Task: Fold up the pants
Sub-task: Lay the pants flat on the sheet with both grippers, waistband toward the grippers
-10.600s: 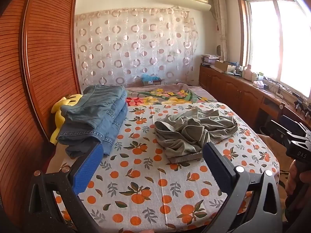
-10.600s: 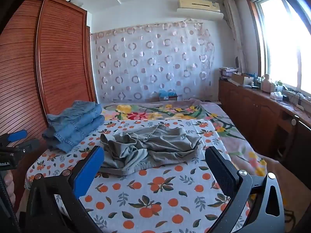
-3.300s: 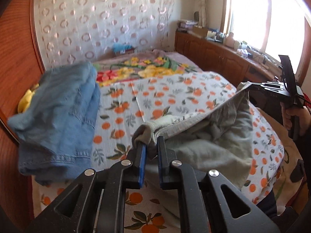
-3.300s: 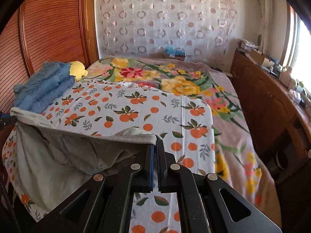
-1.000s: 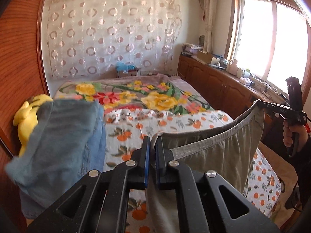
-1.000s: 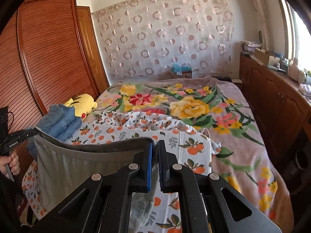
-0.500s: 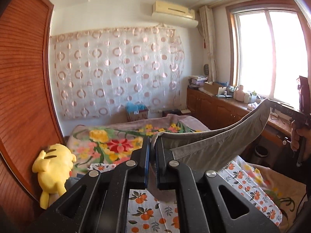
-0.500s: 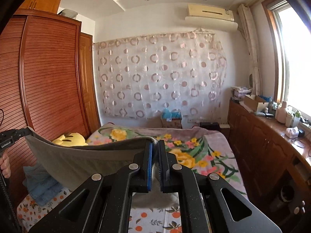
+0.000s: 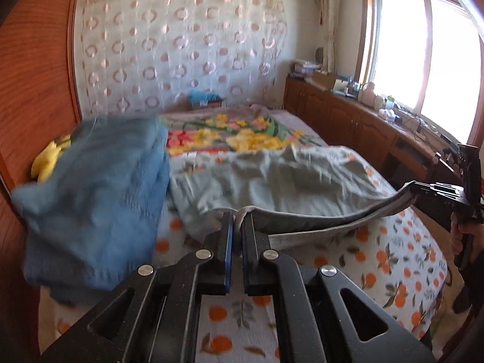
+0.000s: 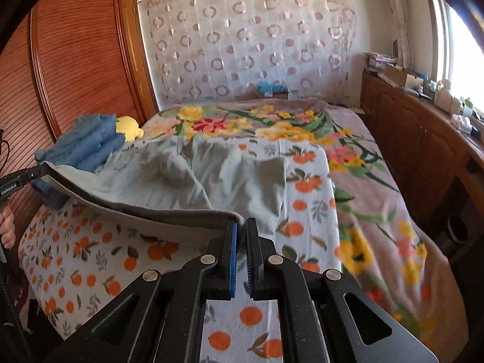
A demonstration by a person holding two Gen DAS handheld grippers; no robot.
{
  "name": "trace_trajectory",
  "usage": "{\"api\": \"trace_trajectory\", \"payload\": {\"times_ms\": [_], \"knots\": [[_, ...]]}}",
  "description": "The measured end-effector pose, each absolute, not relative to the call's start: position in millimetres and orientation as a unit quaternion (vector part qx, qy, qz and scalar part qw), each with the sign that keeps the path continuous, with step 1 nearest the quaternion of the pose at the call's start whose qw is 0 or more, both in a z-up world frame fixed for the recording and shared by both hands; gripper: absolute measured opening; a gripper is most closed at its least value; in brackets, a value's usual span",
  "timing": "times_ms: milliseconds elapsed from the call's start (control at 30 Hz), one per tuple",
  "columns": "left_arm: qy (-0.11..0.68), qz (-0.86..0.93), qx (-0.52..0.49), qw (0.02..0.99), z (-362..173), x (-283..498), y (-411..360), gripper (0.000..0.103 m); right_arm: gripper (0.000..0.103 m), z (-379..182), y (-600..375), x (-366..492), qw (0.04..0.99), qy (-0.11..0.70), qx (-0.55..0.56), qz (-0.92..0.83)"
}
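1. Left wrist view: the left tongs [image 9: 237, 224] are clenched on the waistband of the grey pants [image 9: 272, 181], which are spread over the bed [image 9: 393, 257] toward 12 o'clock; blue jeans [image 9: 90, 187] are heaped at 9 o'clock.
2. Right wrist view: the right tongs [image 10: 241, 230] are clamped on the waistband's other end; the pants [image 10: 196, 175] stretch toward 10 o'clock, where the left tongs [image 10: 42, 168] grip.

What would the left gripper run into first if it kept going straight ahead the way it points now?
The left gripper, shut on the waistband, points along the bed. Straight ahead is the rest of the grey pants spread over the orange-print sheet, probably first contact. The blue jeans sit off to its left, though depth is unclear.
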State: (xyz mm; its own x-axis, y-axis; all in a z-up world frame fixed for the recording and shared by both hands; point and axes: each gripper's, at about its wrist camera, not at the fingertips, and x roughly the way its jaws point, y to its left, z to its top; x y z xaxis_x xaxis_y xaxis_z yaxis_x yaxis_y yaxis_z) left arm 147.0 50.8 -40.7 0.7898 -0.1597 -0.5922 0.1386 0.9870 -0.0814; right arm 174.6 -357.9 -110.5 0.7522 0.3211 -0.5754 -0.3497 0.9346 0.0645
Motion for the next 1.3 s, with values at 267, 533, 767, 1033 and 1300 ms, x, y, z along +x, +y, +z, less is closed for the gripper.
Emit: {"api": "trace_trajectory", "payload": {"times_ms": [267, 533, 767, 1033, 1300], "knots": [[0.331, -0.074, -0.036, 0.940, -66, 112, 46, 0.006, 0.005, -131, -380, 156, 0.933, 0.306, 0.004, 0.187], [0.348, -0.077, -0.039, 0.933, -85, 78, 42, 0.006, 0.005, -132, -403, 104, 0.929, 0.318, 0.018, 0.187], [0.358, -0.083, -0.039, 0.929, -92, 53, 40, 0.006, 0.005, -128, -417, 71, 0.924, 0.330, 0.034, 0.190], [0.356, -0.087, -0.024, 0.930, -90, 26, 38, 0.006, 0.005, -114, -418, 48, 0.923, 0.332, 0.038, 0.189], [0.368, -0.085, -0.028, 0.926, -98, 21, 44, 0.006, 0.005, -117, -416, 41, 0.919, 0.345, 0.029, 0.191]]}}
